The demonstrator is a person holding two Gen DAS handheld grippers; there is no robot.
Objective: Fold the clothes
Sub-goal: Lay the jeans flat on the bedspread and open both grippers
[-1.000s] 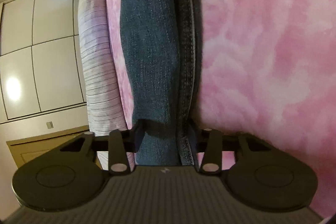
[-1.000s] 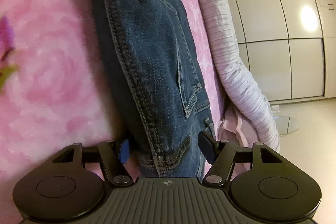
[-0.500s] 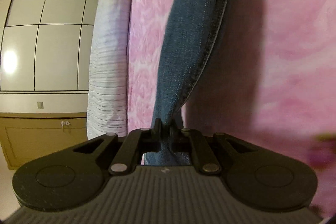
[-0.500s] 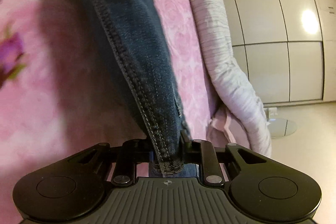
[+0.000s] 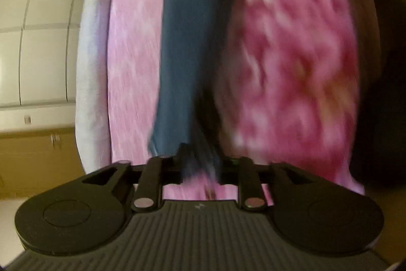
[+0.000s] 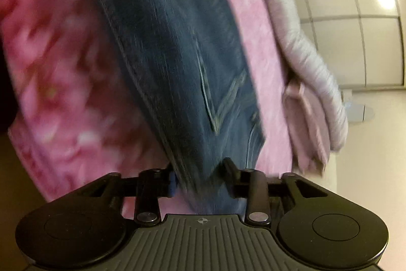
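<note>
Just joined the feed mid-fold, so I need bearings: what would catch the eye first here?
Dark blue jeans run up the middle of both views, lying on a pink flowered blanket. Denim sits between both the left gripper and the right gripper, whose fingers are opening. A pale striped quilt lies along the bed's edge.

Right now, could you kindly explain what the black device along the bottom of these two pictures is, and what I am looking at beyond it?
No robot is here: a person carries one hand-held gripper in each hand, each with a camera looking out along its two fingers. The left hand-held gripper and right hand-held gripper both have a fold of blue jeans between their fingers, and both are opening. The jeans stretch over a pink flowered bedspread, beside a pale striped blanket. White cupboard doors stand behind. Everything is motion-blurred.
</note>
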